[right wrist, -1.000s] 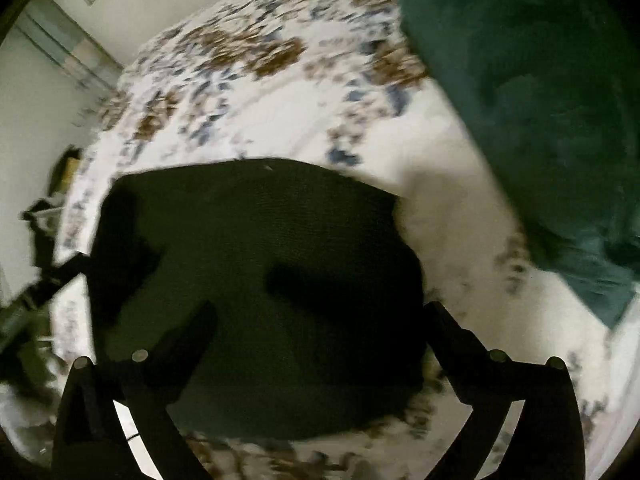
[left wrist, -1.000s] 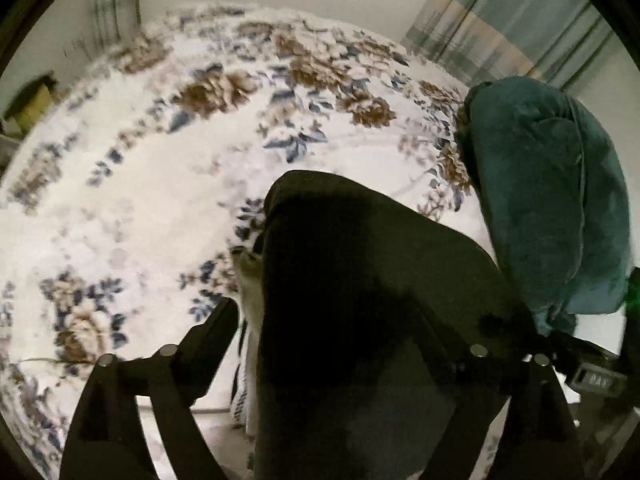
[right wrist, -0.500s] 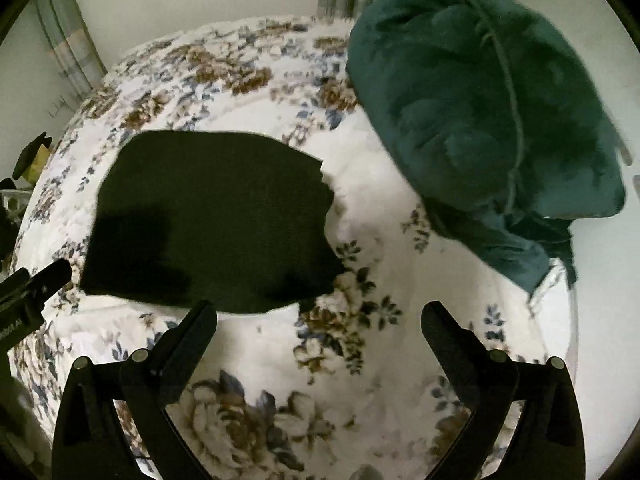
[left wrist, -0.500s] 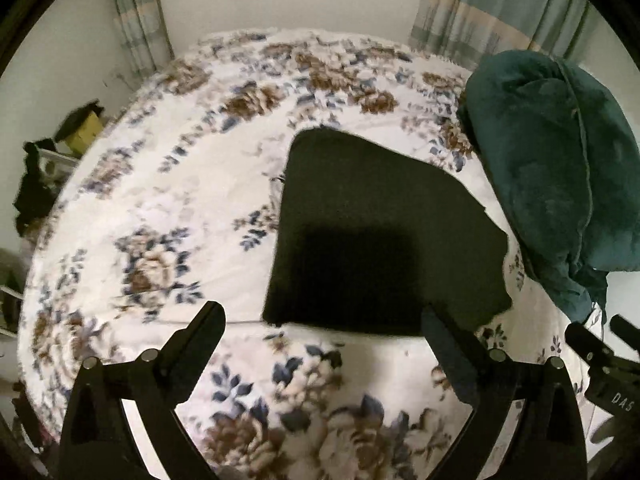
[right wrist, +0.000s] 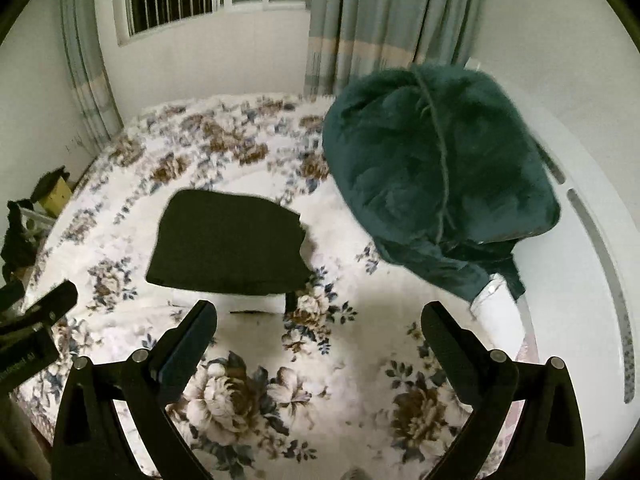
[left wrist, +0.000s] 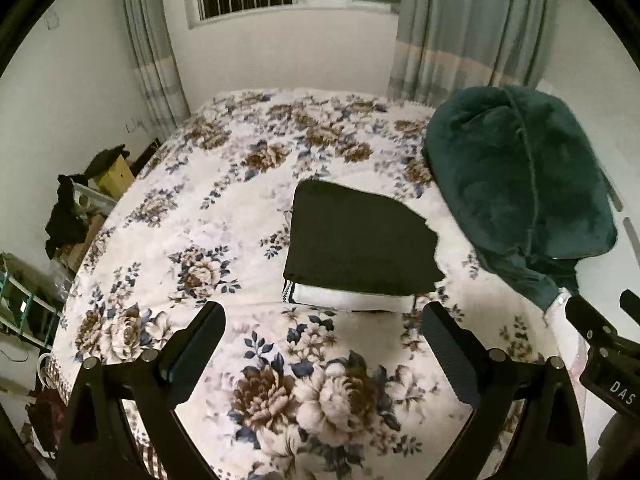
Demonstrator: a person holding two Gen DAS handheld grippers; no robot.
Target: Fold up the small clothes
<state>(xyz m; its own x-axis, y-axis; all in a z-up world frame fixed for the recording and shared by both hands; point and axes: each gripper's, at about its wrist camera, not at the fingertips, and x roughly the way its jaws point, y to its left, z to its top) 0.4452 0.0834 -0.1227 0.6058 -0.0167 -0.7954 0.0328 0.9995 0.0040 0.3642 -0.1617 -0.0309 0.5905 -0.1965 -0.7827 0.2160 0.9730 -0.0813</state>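
A folded black garment (left wrist: 356,244) lies flat on the floral bedspread (left wrist: 224,208), on top of a folded white garment (left wrist: 352,300) whose edge shows at its near side. It also shows in the right wrist view (right wrist: 228,244), with the white garment (right wrist: 256,303) under it. My left gripper (left wrist: 322,334) is open and empty, held above the bed, short of the stack. My right gripper (right wrist: 318,332) is open and empty, likewise back from the stack.
A dark green plush blanket (left wrist: 520,200) is heaped at the right of the bed, also in the right wrist view (right wrist: 436,184). A white headboard (right wrist: 592,240) curves on the right. Shelves with clutter (left wrist: 72,216) stand left of the bed. Curtains and a window are behind.
Both grippers have let go of the black garment and pulled back and up. The garment now lies folded on the bed, farther away in both views.
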